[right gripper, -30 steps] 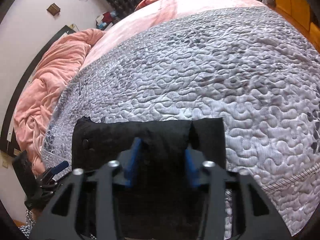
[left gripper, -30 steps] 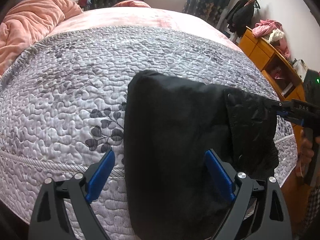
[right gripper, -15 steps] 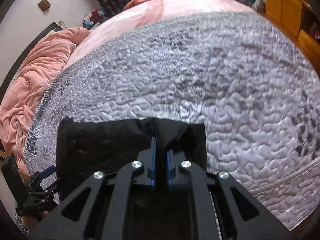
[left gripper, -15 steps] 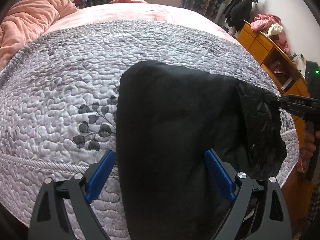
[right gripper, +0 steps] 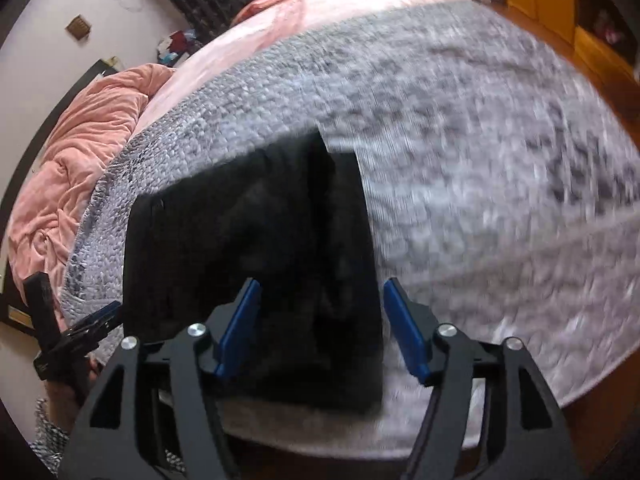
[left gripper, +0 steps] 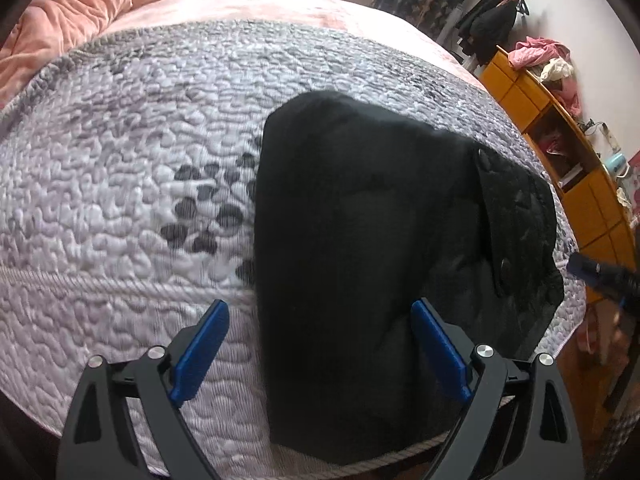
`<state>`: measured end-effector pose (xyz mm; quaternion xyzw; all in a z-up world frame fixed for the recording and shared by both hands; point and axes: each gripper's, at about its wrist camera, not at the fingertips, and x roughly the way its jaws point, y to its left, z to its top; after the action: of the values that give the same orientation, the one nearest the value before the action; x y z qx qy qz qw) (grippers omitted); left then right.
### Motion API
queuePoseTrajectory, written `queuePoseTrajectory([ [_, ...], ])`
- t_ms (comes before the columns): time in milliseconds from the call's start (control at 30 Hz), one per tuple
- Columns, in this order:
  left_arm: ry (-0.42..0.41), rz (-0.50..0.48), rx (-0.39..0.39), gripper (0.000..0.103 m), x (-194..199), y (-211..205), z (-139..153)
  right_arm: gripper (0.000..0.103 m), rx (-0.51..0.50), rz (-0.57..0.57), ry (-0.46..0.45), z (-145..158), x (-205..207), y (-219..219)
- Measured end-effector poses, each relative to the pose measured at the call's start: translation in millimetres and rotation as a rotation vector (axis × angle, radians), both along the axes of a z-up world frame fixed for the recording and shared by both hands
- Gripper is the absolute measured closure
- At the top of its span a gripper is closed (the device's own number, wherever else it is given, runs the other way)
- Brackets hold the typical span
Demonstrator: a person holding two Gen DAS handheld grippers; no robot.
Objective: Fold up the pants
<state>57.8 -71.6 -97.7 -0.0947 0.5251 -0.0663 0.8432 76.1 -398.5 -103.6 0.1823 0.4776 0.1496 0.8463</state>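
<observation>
Grey quilted bedspread [left gripper: 120, 200]; folded black pants [left gripper: 352, 240] atop

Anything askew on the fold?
Yes: the folded black pants aren't squared. A shinier lining flap sticks out along the right edge in the left wrist view. The bundle also overhangs the grey quilted bedspread's near edge.
</observation>
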Motion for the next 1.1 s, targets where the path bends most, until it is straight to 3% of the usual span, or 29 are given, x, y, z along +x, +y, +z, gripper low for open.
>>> queuePoseTrajectory([
  [200,0.019,-0.008,-0.020,0.010,-4.2,-7.5,-3.8,0.039,0.065,0.010,0.024,-20.1,-18.1,13.5],
  [300,0.020,-0.016,-0.017,0.009,-5.4,-13.5,-5.1,0.058,0.064,0.022,0.046,-27.2,-13.3,25.5],
  [400,0.025,-0.021,-0.019,0.009,-7.0,-17.1,-7.4,0.069,0.028,0.010,0.044,-30.1,-10.9,30.1],
  [533,0.029,-0.022,-0.017,0.009,-6.8,-19.3,-8.0,0.081,0.036,0.020,0.007,-17.3,-16.5,27.8],
  [600,0.025,-0.027,-0.019,0.009,-6.8,-20.2,-6.2,0.091,0.037,0.028,-0.015,-7.5,-21.3,26.4],
  [733,0.009,-0.040,-0.010,0.009,-8.2,-22.3,-2.8,0.092,0.052,0.033,-0.034,4.3,-31.2,20.2],
  [867,0.024,-0.039,-0.005,0.009,-7.5,-22.1,-7.8,0.091,-0.035,0.020,0.032,-21.9,-28.0,24.7],
  [1033,0.023,-0.039,0.006,0.009,-9.3,-22.7,-9.2,0.090,-0.003,0.004,0.042,-30.6,-27.2,20.2],
  [1100,0.010,-0.038,0.006,0.009,-9.9,-20.9,-5.8,0.081,-0.008,0.006,0.030,-25.2,-29.4,20.3],
])
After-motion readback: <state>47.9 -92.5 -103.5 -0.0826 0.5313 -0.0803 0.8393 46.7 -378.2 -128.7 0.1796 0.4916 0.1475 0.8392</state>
